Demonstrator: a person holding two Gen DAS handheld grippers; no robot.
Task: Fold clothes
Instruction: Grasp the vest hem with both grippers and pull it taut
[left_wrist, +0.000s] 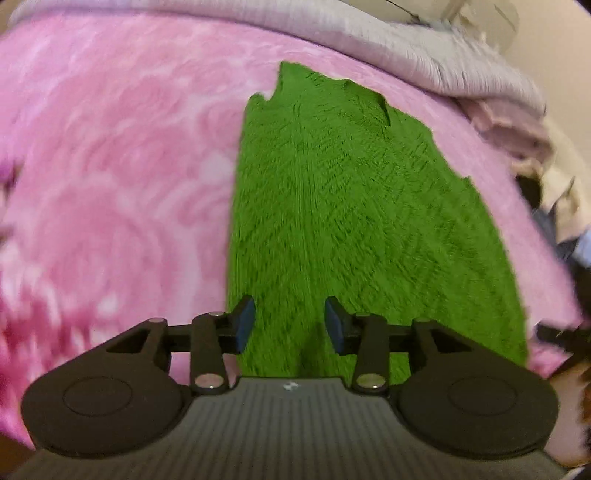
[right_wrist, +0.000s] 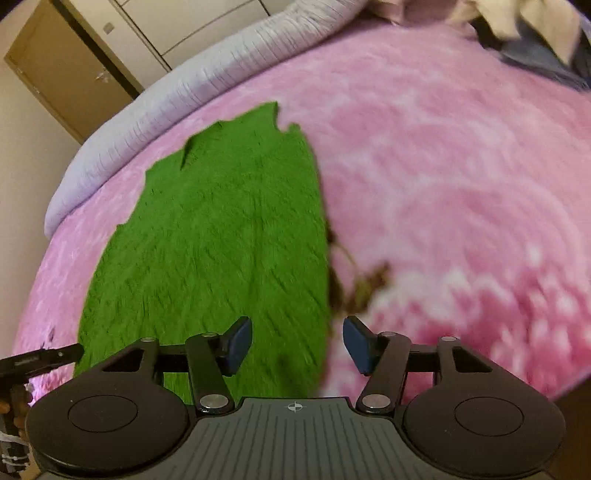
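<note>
A bright green fuzzy garment (left_wrist: 351, 206) lies flat on a pink floral blanket (left_wrist: 110, 177), folded lengthwise into a long shape. My left gripper (left_wrist: 290, 323) is open and empty, just above the garment's near left edge. In the right wrist view the same green garment (right_wrist: 214, 240) lies left of centre on the pink blanket (right_wrist: 461, 184). My right gripper (right_wrist: 297, 345) is open and empty over the garment's near right edge. The tip of the left gripper (right_wrist: 40, 360) shows at the far left.
A lilac quilt (left_wrist: 424, 48) is bunched along the far side of the bed, also in the right wrist view (right_wrist: 184, 88). A pile of other clothes (right_wrist: 535, 33) lies at the far right corner. A brown door (right_wrist: 62, 70) and white cabinets stand beyond the bed.
</note>
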